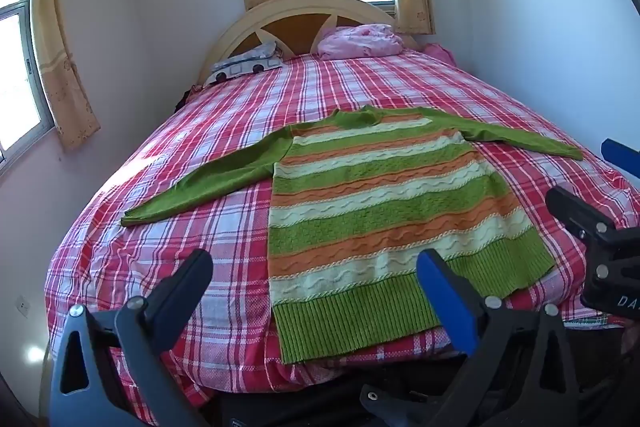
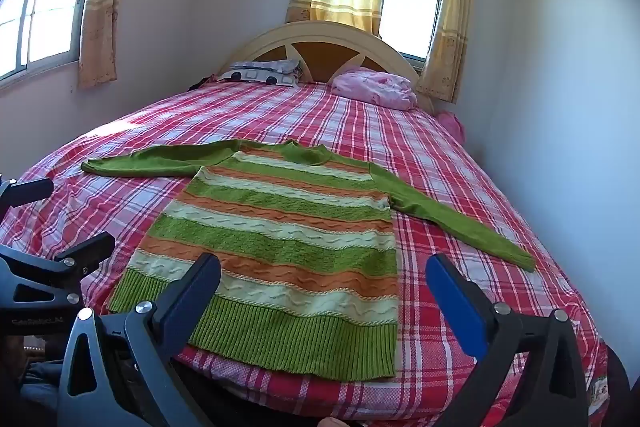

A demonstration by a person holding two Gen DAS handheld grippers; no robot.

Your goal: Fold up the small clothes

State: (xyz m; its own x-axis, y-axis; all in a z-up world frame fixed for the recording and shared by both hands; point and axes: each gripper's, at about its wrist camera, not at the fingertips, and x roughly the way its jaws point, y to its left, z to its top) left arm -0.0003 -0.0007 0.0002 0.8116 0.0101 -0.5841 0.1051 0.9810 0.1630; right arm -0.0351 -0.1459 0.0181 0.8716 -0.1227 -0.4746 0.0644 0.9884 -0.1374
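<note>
Striped knit sweater (image 1: 384,203) laid flat, sleeves spread, on the plaid bedsheet (image 1: 208,227) near the foot of the bed. Left gripper (image 1: 316,287) and right gripper (image 2: 324,287) held above the ribbed hem (image 2: 280,339), jaws fully spread, nothing held. Knit judged soft, limp, stretchy, light; best pinched at a sleeve cuff (image 2: 524,261) or hem corner.

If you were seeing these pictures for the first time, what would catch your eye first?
A green, orange and cream striped knit sweater lies flat, sleeves spread, on the red and white plaid bedsheet. Beyond it, a crumpled pink blanket sits by the cream arched headboard.
</note>
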